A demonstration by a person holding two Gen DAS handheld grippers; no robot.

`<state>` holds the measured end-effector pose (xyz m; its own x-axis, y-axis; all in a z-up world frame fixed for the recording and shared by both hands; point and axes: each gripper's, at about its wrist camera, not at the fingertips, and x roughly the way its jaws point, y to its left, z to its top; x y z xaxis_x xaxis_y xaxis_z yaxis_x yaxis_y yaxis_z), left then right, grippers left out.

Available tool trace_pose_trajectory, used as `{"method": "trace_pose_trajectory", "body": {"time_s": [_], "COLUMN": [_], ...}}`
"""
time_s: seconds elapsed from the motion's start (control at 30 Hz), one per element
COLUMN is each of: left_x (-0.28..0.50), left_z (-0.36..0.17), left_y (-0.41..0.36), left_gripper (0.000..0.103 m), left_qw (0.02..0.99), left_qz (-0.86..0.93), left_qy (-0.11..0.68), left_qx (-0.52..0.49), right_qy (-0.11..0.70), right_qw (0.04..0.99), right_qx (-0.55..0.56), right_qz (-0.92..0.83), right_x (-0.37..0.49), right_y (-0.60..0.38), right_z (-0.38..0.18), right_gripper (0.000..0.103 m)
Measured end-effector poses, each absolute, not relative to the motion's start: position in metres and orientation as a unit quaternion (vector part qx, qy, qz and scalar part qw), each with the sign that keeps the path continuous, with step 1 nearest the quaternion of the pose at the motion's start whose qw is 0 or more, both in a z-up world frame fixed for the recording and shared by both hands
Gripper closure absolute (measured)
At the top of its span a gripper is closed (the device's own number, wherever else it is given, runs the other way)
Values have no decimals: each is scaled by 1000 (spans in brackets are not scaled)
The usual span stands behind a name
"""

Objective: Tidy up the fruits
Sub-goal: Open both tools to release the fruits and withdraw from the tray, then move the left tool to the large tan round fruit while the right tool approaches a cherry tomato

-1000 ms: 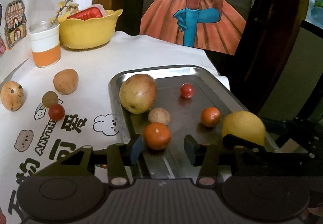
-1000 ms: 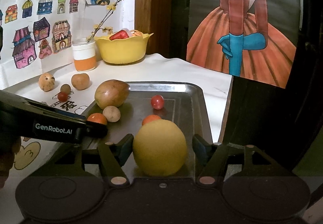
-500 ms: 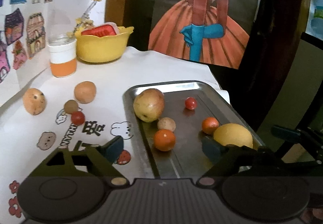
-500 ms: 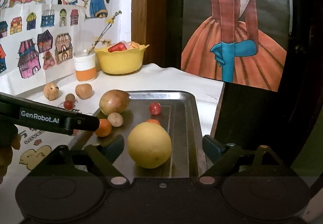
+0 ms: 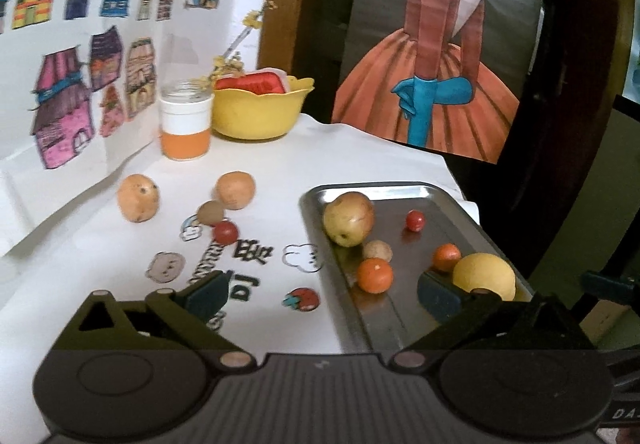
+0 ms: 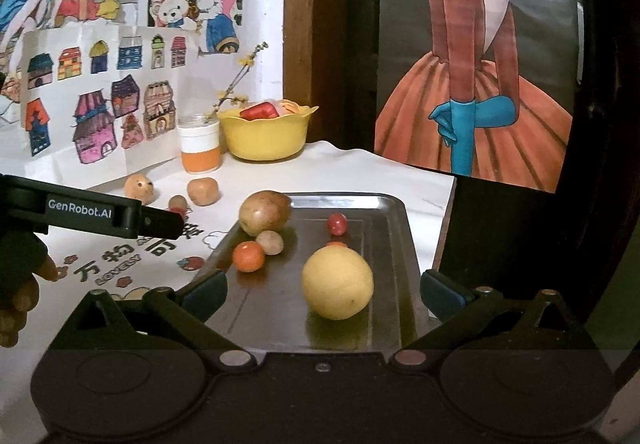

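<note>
A metal tray [image 5: 452,204] [image 6: 396,228] holds a large apple [image 5: 349,218] [image 6: 264,213], a small brown fruit [image 5: 377,250] [image 6: 270,242], two oranges [image 5: 375,275] [image 5: 447,257], a cherry tomato [image 5: 415,220] [image 6: 336,223] and a yellow lemon [image 5: 484,276] [image 6: 337,282]. On the cloth to the left lie two tan fruits [image 5: 138,203] [image 5: 235,190], a small brown fruit [image 5: 211,212] and a red tomato [image 5: 225,232]. My left gripper [image 5: 320,294] is open above the tray's left edge. My right gripper [image 6: 322,294] is open, held back from the lemon.
A yellow bowl [image 5: 260,112] with red contents and an orange-and-white jar [image 5: 185,126] stand at the back of the white printed cloth [image 5: 120,260]. Drawings cover the wall on the left. The table edge drops off right of the tray. A hand [image 6: 20,284] holds the left gripper.
Both grippers opened wide and pulled back and up. The right one released the lemon, which now rests on the tray. The left one shifted left away from the orange.
</note>
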<state>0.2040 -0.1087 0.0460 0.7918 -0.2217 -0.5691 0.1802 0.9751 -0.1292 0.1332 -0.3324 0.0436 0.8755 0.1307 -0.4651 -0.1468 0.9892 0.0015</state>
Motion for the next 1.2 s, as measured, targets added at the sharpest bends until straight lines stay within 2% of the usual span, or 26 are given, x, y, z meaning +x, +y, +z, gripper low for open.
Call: {"method": "trace_pose_trajectory", "body": {"time_s": [0.47, 1.2], "left_x": [164, 131], "left_z": [49, 22], "left_y": [-47, 56], "left_gripper": [0, 0], "left_qw": [948, 933], "left_qz": [-69, 2], "left_qy": [307, 348], "left_qx": [-44, -87], "right_qy": [266, 336], "right_qw": [958, 925], "right_qx": [-21, -38], "right_qz": [109, 173], "right_x": [93, 65], "right_y": [-286, -201], "right_z": [52, 38], "right_gripper": [1, 1]}}
